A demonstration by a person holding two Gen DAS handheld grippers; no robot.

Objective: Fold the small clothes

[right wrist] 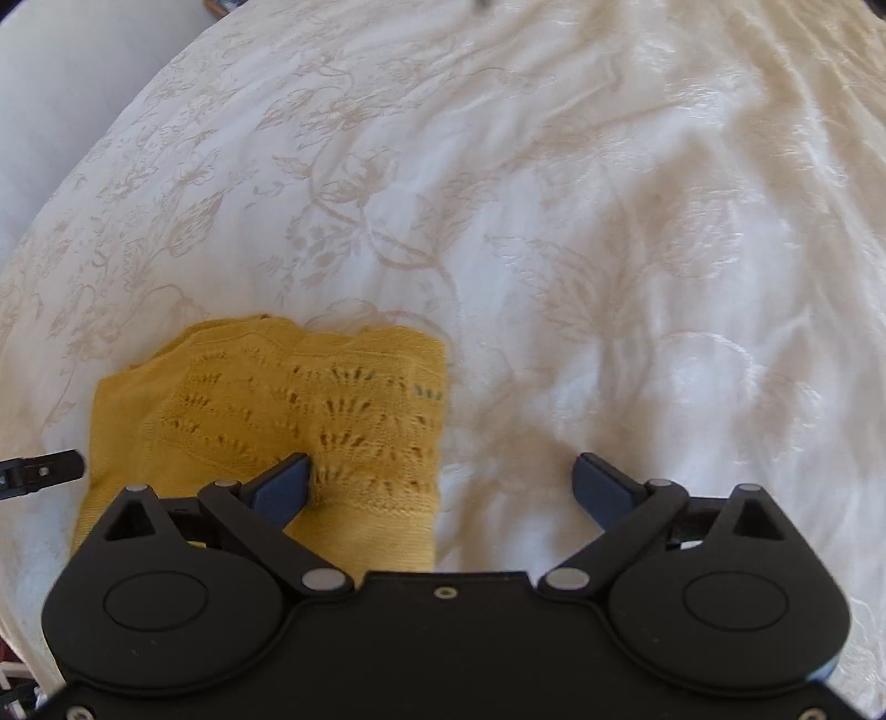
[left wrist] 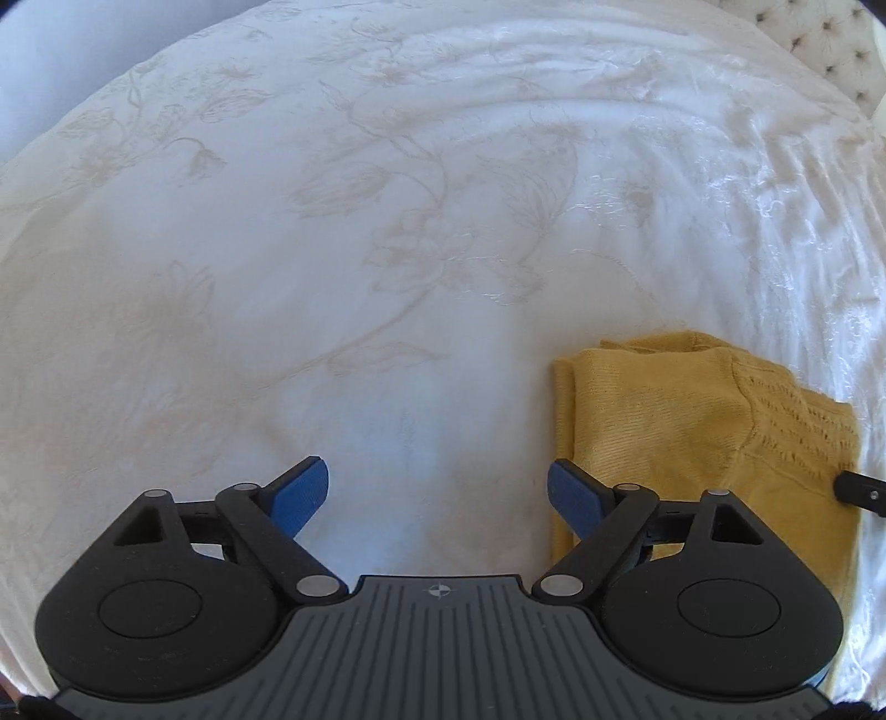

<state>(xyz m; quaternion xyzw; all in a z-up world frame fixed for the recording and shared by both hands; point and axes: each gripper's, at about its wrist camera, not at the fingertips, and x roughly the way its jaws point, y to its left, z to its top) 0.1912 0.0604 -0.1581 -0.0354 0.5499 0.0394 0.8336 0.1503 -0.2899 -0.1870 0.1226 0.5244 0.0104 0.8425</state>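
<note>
Soft, light and limp, by the look of the mustard knit garment (left wrist: 692, 437): likely to sag and unfold if lifted by one point, unlikely to slip from rubbery pads, though the open lace could snag on a fingertip. Best taken at two corners of one folded edge, pinching all layers together, or at the thicker plain-knit side rather than the holed pattern.

Already folded into a compact, roughly rectangular bundle, with several layers showing along its far edge. Plain fine rib on one half, a fan-shaped openwork pattern (right wrist: 343, 410) on the other. No buttons or labels visible; possibly a small sweater or cardigan, though hard to say in this folded state.

Lying flat on a white bedspread (left wrist: 332, 277) with a pale floral print, near the edge closest to the cameras and well short of the tufted headboard (left wrist: 830, 44) in the far right corner.

Left gripper (left wrist: 437, 501) spread wide, holding nothing, hovering over bare bedspread with its right blue pad at the garment's left border. Right gripper (right wrist: 440, 490) also spread wide and empty, straddling the garment's right border, left finger over the lace, right finger over bare bedspread. Tip of each gripper just visible at the side of the other's view.
</note>
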